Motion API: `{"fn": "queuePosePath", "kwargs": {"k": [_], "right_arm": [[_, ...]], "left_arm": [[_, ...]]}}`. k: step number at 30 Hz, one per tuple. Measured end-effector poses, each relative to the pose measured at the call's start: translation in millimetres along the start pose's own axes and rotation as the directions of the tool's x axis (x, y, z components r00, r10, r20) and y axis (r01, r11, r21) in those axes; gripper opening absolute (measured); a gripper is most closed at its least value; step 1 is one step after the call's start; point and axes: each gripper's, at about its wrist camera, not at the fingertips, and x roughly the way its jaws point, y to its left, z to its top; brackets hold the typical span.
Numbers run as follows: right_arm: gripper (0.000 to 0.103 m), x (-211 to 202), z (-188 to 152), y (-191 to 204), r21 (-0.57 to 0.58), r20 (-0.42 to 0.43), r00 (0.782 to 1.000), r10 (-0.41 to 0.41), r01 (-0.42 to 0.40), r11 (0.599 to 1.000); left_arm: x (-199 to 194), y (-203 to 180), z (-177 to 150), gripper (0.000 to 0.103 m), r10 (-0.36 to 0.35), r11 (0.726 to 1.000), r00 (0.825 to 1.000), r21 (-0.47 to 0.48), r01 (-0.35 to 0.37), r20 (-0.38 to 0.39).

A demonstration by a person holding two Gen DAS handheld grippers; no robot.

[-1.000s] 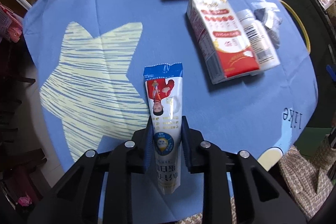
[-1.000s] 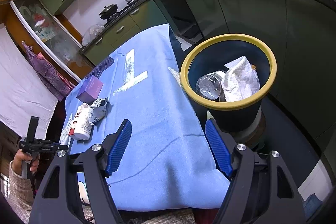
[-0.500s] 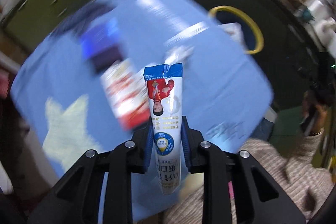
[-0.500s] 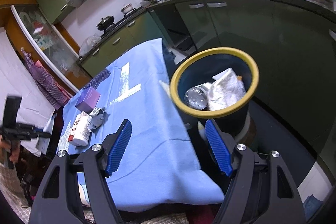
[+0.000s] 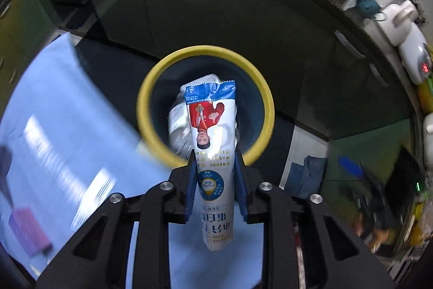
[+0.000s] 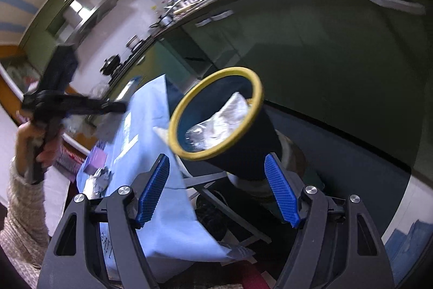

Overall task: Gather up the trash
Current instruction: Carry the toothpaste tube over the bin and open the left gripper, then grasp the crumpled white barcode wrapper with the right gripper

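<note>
Blue cloth covers the table (image 5: 62, 110) at the left, a purple box (image 5: 28, 232) blurred near its edge. Just past the table edge stands the bin (image 5: 205, 52), yellow-rimmed, with crumpled white trash (image 6: 227, 115) already inside. The left gripper (image 5: 213, 180) pinches a white-and-blue milk pouch (image 5: 212, 126) by its lower half, the pouch's far end lined up with the bin's mouth. To drop it well, I'd say bring the pouch fully above the opening, not the near rim, and only then part the fingers. Further right, the right gripper (image 6: 216, 191) is spread wide and holds nothing, aimed at the same bin.
</note>
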Motion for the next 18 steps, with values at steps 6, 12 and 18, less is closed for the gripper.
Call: {"fn": "queuePosePath", "kwargs": {"k": [6,12,18], "right_arm": [[0.073,-2,2,-17,0.029,0.002,1.0,0.0,0.0,1.0],[0.076,1,1,-14,0.014,0.0,1.0,-0.013,0.013,1.0],[0.076,14,-5,15,-0.048,-0.039,0.999,0.009,-0.011,0.999]], "left_arm": [[59,-9,41,0.054,0.024,0.998,0.999,-0.057,-0.026,-0.025],[16,4,15,0.064,-0.032,0.996,0.995,-0.081,0.04,0.09],[-87,45,-70,0.076,-0.07,0.987,0.935,-0.114,0.117,0.348]]}}
